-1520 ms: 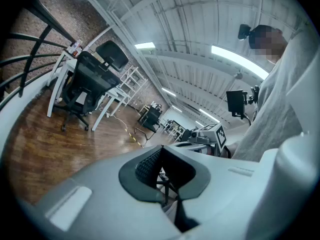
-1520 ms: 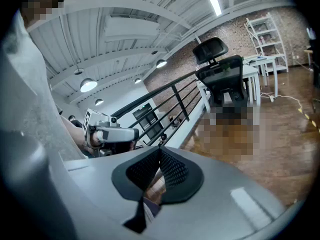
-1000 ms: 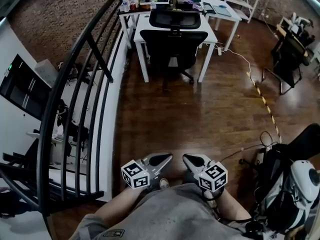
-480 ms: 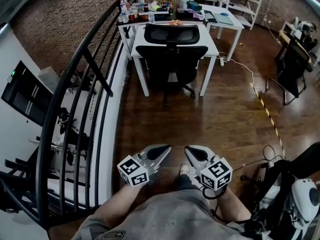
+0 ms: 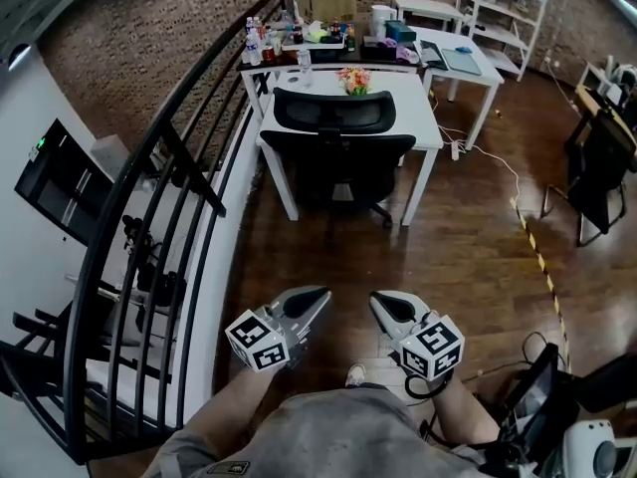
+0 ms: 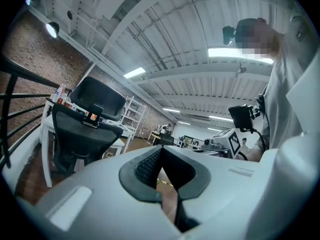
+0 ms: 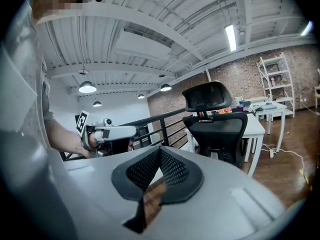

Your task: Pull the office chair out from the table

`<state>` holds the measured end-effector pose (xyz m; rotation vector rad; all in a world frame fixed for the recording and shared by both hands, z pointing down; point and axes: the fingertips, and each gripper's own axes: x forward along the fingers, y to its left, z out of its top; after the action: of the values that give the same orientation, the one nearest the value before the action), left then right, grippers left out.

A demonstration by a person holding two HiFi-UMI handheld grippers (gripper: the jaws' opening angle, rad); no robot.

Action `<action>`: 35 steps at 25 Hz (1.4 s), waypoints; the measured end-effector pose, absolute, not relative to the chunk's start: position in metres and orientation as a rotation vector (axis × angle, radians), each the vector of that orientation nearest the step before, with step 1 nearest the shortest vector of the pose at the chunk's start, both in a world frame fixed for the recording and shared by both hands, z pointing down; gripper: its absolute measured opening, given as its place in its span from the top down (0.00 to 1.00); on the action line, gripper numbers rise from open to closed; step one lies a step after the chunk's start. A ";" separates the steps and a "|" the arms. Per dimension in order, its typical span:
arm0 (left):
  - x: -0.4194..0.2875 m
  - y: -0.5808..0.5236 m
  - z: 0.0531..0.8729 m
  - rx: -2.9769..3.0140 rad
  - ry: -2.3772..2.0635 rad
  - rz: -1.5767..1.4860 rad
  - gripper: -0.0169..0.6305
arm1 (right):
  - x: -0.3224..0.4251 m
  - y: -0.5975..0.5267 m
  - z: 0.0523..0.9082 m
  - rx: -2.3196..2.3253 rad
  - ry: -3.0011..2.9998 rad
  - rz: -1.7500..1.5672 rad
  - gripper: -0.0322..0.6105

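left gripper (image 5: 317, 296) and right gripper (image 5: 380, 301) are both sitting pinched together, empty; I'm thinking open up, clamp the office chair (image 5: 338, 155) backrest, tug straight

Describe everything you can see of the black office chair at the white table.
The office chair is black, with a wide mesh-looking backrest and a separate curved headrest on a bracket above it. It stands upright on the wooden floor, pushed in under the white table, its back toward the person. One base leg pokes out below. Nothing grips it.
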<state>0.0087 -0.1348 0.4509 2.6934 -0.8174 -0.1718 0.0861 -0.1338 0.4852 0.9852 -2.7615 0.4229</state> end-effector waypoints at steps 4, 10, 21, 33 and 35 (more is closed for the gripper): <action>0.015 -0.171 0.452 2.687 -0.866 -0.171 0.97 | 0.100 -0.173 0.484 0.978 -2.778 0.425 0.94; 0.012 -0.216 0.455 2.667 -0.900 -0.170 0.97 | 0.105 -0.219 0.489 0.967 -2.777 0.443 0.94; -0.015 -0.343 0.462 2.651 -0.848 -0.192 0.97 | 0.090 -0.338 0.496 1.073 -2.714 0.487 0.94; -0.062 -0.464 0.450 2.695 -0.773 -0.202 0.97 | 0.060 -0.454 0.478 1.215 -2.678 0.476 0.94; -0.063 -0.474 0.446 2.694 -0.783 -0.202 0.97 | 0.061 -0.463 0.477 1.214 -2.679 0.474 0.94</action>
<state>-0.0628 -0.4745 0.4456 2.6937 -0.7831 -0.2022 0.0609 -0.4631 0.4771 1.2144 -2.6785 0.4743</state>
